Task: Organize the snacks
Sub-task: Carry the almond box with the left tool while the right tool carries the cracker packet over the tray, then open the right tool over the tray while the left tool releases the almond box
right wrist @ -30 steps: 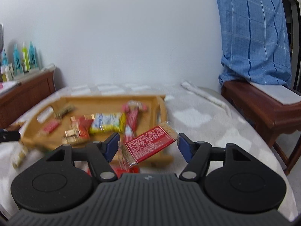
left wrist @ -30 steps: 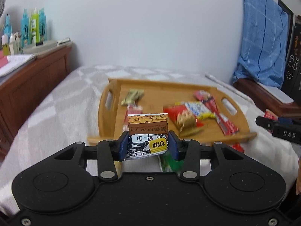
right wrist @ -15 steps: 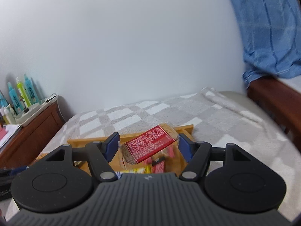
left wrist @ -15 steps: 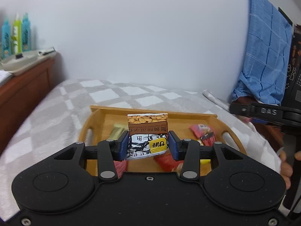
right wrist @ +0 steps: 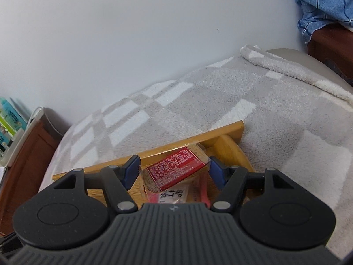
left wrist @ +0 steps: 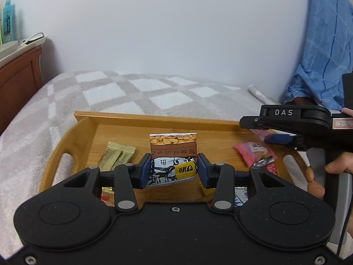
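A sunflower-seed packet [left wrist: 173,154] is being pinched upright between the blue fingers [left wrist: 144,172] of the left gripper [left wrist: 174,170], which are narrowed onto its lower half; it is being held above the wooden tray [left wrist: 66,141]. In the right wrist view, a red-labelled cracker packet [right wrist: 175,169] is being clamped at a slant between the fingers [right wrist: 130,172] of the right gripper [right wrist: 174,172], which are set fairly wide against the ends of the packet, over the tray's far right corner [right wrist: 233,128]. Gold sachets [left wrist: 115,156] are lying on the tray floor to the left of the seed packet, and a pink wrapped snack [left wrist: 251,152] is lying to its right, beneath the right gripper. The tray is being carried by a bed covered with a grey-and-white checked blanket [left wrist: 110,92].
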`<state>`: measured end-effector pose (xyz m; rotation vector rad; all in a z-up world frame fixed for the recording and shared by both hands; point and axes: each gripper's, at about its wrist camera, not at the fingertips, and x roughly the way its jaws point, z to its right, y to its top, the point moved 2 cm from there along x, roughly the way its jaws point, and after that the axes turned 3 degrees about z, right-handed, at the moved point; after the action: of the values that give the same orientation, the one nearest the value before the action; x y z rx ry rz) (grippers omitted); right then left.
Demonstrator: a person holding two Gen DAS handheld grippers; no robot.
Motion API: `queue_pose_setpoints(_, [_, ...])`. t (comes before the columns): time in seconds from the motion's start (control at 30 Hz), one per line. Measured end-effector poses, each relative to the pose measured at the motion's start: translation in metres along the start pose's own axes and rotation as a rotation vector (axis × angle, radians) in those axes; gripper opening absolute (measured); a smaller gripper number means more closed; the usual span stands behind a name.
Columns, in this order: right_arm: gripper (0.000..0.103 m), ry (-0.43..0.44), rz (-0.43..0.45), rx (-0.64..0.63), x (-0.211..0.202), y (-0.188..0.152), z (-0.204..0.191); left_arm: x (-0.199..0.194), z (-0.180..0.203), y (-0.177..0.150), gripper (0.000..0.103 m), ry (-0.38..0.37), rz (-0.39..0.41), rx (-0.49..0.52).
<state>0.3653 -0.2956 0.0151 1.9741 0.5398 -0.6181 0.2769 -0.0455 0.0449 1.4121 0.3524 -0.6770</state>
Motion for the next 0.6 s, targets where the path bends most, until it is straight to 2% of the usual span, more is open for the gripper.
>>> queue_pose_setpoints(0.27, [0.070,-0.003,0.022,-0.037,0.005,0.000,-0.003,0.022,0.004,-0.006,0.041,0.017,-0.026,0.019])
queue_pose_setpoints(0.6, [0.072,-0.020,0.035,-0.124,0.007,-0.006,-0.016,0.026,0.010,-0.011,0.041,0.033,-0.046,0.040])
